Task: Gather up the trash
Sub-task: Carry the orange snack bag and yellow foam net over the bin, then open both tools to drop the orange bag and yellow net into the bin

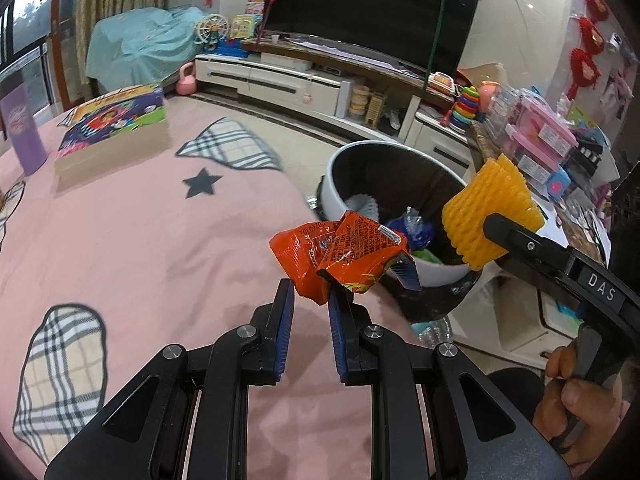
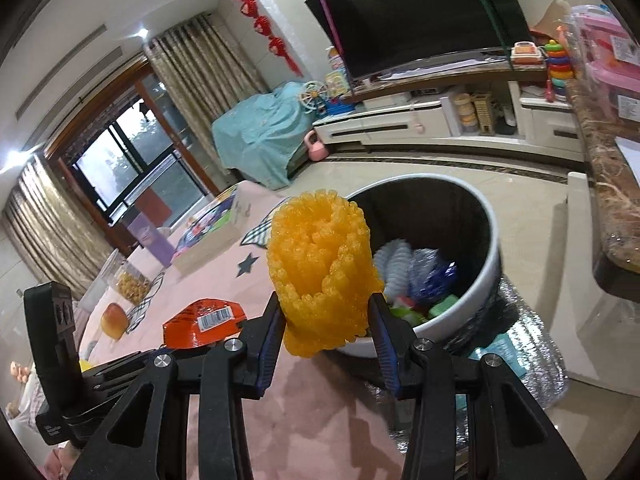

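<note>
My left gripper (image 1: 311, 294) is shut on a crumpled orange snack wrapper (image 1: 340, 252), held above the pink cloth near the table's edge. My right gripper (image 2: 326, 314) is shut on a yellow foam fruit net (image 2: 320, 276), which also shows in the left wrist view as the yellow net (image 1: 490, 216) over the bin. The white trash bin (image 1: 436, 268) with a black liner stands just past the table edge and holds several pieces of trash. In the right wrist view the bin (image 2: 486, 276) lies right behind the net, and the orange wrapper (image 2: 204, 322) appears at lower left.
A pink tablecloth (image 1: 140, 240) carries a picture-book box (image 1: 116, 128) and a purple cup (image 1: 22, 132). A bun (image 2: 114, 318) and a snack container (image 2: 132, 286) sit further back. A TV cabinet (image 1: 288, 84) and a cluttered marble counter (image 2: 608, 184) flank the bin. A hand (image 1: 576, 404) holds the right gripper.
</note>
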Tool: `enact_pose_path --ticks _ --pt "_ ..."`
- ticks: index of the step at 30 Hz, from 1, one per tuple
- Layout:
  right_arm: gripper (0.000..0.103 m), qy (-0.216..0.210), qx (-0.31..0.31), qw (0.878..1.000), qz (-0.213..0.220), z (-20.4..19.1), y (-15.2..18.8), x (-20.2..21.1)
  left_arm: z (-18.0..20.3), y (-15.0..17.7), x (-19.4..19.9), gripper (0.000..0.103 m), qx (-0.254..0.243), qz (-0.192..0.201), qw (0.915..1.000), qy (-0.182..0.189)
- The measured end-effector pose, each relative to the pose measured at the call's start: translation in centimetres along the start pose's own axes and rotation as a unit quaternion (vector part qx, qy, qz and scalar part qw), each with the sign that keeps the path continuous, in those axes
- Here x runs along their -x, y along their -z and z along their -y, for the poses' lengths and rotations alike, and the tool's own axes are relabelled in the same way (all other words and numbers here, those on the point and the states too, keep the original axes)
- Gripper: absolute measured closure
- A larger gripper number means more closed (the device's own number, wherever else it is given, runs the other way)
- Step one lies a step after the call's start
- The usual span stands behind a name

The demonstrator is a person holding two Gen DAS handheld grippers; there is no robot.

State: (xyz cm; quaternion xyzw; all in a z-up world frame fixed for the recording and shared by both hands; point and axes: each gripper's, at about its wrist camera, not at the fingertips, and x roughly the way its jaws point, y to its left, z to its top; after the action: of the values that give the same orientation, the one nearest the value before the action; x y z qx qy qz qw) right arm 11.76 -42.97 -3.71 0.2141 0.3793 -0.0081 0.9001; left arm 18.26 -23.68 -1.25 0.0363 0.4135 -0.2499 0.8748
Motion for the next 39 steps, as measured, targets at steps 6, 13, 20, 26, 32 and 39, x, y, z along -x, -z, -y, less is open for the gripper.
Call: enact_pose_path --ticks 6,13,20,26,32,39 --pt "0.06 0.013 -0.005 1.0 -0.001 1.3 -0.7 0.1 1.8 -1.5 -0.9 0.086 -0.02 0.0 0.9998 0.002" --pt "0.06 0.022 -0.008 1.0 -0.003 2.3 -1.4 0.0 3.5 -3.2 -1.7 0.086 -0.036 0.004 0.9993 0.005" --pt "0.06 0.03 -0.011 0.999 -0.008 3.2 -2.1 -0.4 4.6 -4.1 -3.1 0.086 -0.047 -0.004 0.9989 0.005" --pt "0.06 0.034 -0.01 0.999 -0.008 3.6 -2.9 -0.6 5.1 -4.5 -4.1 0.086 -0.05 -0.012 0.9987 0.004" --pt "0.06 0.036 -0.015 0.999 -0.012 4.3 -3.5 -1.3 5.6 -4.9 -4.9 0.085 -0.056 -0.017 0.9983 0.003" --pt "0.06 0.042 -0.012 0.999 -0.022 4.1 -3.7 -2.0 5.9 -5.5 -5.9 0.084 -0.06 -0.024 0.9979 0.0"
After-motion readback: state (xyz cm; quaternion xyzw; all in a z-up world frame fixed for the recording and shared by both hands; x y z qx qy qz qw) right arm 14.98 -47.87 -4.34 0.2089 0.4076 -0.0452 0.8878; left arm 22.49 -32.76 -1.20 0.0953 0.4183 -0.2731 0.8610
